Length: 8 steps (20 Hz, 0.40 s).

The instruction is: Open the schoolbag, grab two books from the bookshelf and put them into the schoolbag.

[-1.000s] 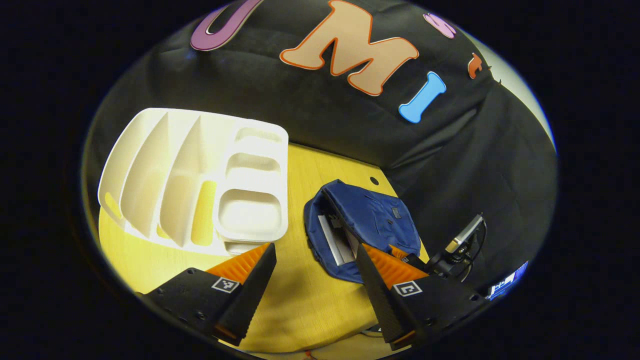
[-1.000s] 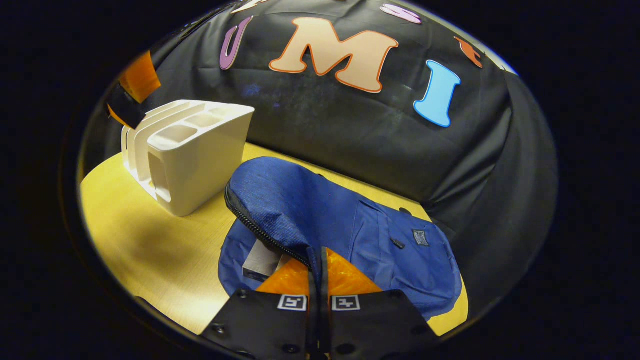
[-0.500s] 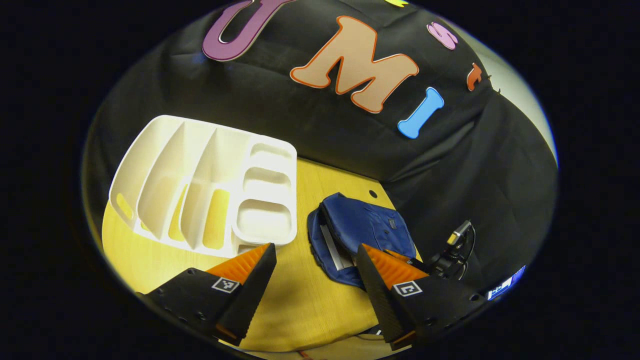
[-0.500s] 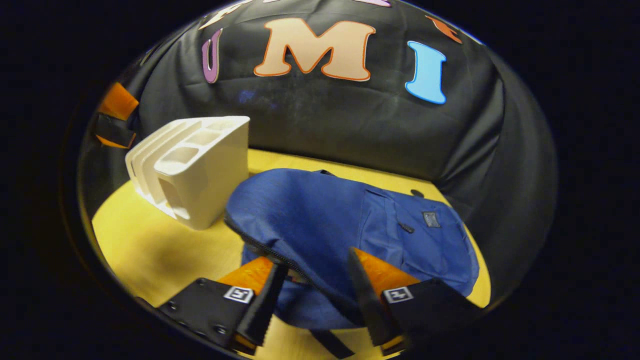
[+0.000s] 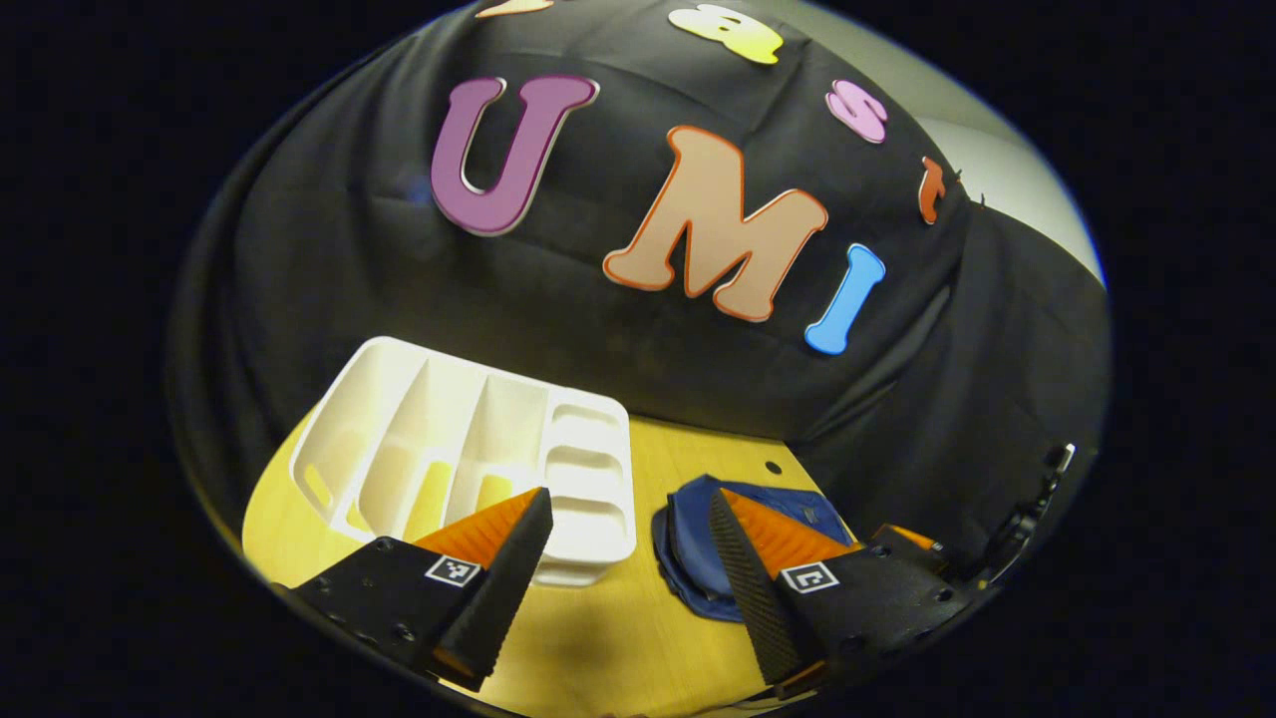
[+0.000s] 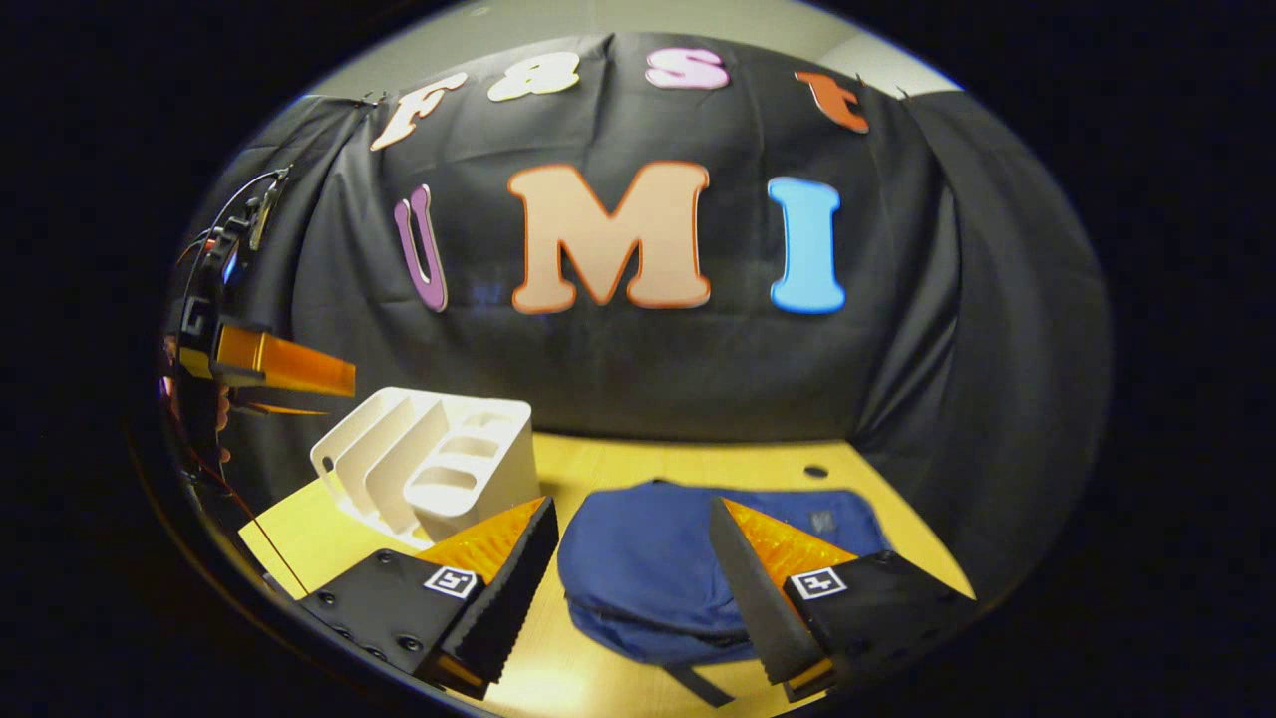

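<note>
The blue schoolbag [image 6: 648, 568] lies flat on the yellow table [image 6: 698, 459], its flap down over the opening. My right gripper [image 6: 630, 504] hovers open above and in front of it, holding nothing. To the bag's left stands the white bookshelf [image 6: 439, 469], its slots empty. In the left gripper view the bookshelf [image 5: 469, 469] sits lower left and the schoolbag [image 5: 688, 558] peeks out beside one finger. My left gripper [image 5: 628, 496] is open and empty, raised above the table. In the right gripper view the left gripper [image 6: 269, 364] hangs high at the far left.
A small round hole [image 6: 815, 471] marks the table behind the bag. Cables and a mount [image 5: 1027, 509] hang at the right edge of the left gripper view. Black cloth walls close off the back and the right side.
My right gripper opened and let go of the bag's flap, which fell flat over the books inside. Both grippers rose and drew back from the table.
</note>
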Motion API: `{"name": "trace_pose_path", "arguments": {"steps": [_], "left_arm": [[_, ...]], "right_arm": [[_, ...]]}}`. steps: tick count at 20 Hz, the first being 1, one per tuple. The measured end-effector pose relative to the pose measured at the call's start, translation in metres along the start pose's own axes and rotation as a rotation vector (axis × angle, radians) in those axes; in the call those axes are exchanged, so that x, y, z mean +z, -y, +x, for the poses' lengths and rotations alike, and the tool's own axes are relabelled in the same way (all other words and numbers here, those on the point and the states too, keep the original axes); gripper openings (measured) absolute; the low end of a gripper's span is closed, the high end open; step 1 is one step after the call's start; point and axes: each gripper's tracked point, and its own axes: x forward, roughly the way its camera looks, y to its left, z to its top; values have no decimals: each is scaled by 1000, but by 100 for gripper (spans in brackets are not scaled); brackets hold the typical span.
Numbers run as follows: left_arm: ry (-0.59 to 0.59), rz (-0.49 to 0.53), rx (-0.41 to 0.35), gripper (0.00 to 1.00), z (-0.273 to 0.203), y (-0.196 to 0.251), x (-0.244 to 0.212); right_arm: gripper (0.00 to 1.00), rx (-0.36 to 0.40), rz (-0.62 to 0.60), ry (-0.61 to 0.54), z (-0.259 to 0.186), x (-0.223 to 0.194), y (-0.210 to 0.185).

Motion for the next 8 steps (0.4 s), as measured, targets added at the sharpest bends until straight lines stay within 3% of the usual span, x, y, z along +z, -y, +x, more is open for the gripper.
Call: {"name": "trace_pose_path", "arguments": {"steps": [1, 2, 4, 8], "left_arm": [[36, 21, 15, 93, -1, -3, 8], [71, 39, 31, 93, -2, -7, 15], [135, 61, 49, 93, -7, -9, 29], [173, 73, 79, 93, -11, -18, 34]], "right_arm": [[99, -9, -7, 44, -1, 19, -1], [94, -14, -4, 83, 0, 32, -5], [94, -16, 5, 159, -3, 52, -9], [94, -11, 27, 159, -4, 46, -19]]}}
